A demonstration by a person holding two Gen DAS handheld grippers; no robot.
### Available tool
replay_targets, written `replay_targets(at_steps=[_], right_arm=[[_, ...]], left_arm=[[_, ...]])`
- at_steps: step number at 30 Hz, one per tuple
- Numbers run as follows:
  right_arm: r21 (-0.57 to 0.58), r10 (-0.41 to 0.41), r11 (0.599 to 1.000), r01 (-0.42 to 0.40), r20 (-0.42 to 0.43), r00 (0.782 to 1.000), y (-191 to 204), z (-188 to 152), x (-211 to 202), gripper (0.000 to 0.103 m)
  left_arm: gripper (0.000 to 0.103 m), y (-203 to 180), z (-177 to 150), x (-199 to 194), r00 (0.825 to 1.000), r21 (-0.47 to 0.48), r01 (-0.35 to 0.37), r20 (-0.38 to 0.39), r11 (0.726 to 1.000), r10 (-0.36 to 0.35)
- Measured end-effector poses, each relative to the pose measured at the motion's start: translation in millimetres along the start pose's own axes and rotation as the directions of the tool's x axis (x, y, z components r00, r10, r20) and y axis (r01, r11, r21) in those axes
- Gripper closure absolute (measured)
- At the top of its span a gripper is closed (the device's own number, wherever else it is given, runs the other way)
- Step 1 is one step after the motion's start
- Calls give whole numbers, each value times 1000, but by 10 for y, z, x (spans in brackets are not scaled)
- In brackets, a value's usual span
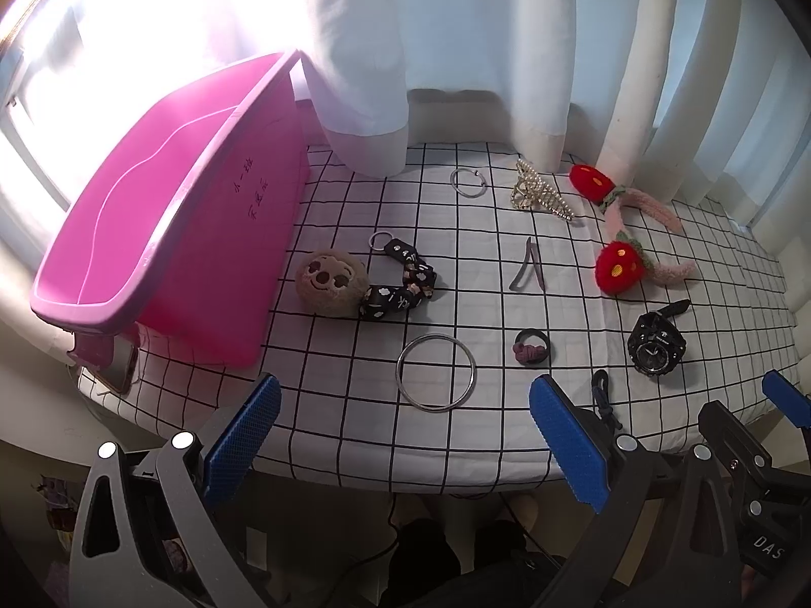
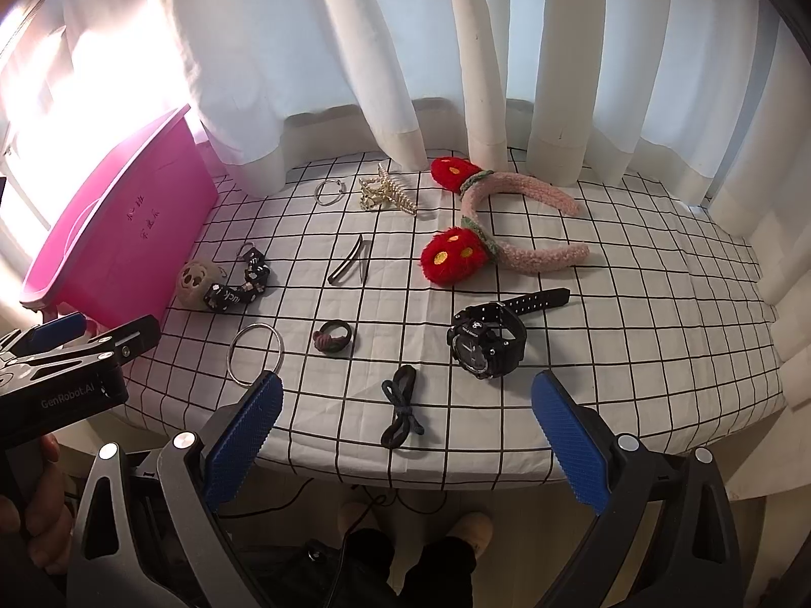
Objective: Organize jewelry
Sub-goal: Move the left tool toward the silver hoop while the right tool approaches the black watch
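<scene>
Jewelry lies scattered on a white checked tablecloth (image 1: pixel 355 420). In the left wrist view a large silver bangle (image 1: pixel 436 373) sits just ahead of my open left gripper (image 1: pixel 405 441). Beyond it are a plush keychain with black strap (image 1: pixel 334 281), a dark hair tie (image 1: pixel 531 347) and a black watch (image 1: pixel 656 347). In the right wrist view my open right gripper (image 2: pixel 405 435) hovers at the near table edge over a dark blue hair tie (image 2: pixel 400 408). The watch (image 2: pixel 486 339), strawberry headband (image 2: pixel 486 223), pearl hair claw (image 2: pixel 388 192), hair clip (image 2: pixel 349 258) and small ring (image 2: pixel 328 191) lie farther off.
An empty pink bin (image 1: pixel 152 233) stands at the table's left edge, a phone (image 1: pixel 119 367) beside it. White curtains (image 2: pixel 405 50) hang along the far edge. Below the near edge are a person's feet (image 2: pixel 471 527) and cables. A hand (image 2: pixel 40 517) holds the left gripper's body.
</scene>
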State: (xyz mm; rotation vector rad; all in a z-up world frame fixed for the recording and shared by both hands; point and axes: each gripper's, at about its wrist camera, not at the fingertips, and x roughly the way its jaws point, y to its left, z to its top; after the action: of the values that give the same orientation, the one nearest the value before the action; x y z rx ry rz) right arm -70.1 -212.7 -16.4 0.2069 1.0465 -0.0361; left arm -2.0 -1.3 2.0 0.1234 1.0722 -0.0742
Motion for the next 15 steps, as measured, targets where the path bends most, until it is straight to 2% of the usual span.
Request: replay_targets(at_steps=[15], right_arm=[[0,2,1000,-2,3,1000,6,-13,-59,9]], left_arm=[[6,-13,13,-46,1000,-1,1,2,1000,-1]])
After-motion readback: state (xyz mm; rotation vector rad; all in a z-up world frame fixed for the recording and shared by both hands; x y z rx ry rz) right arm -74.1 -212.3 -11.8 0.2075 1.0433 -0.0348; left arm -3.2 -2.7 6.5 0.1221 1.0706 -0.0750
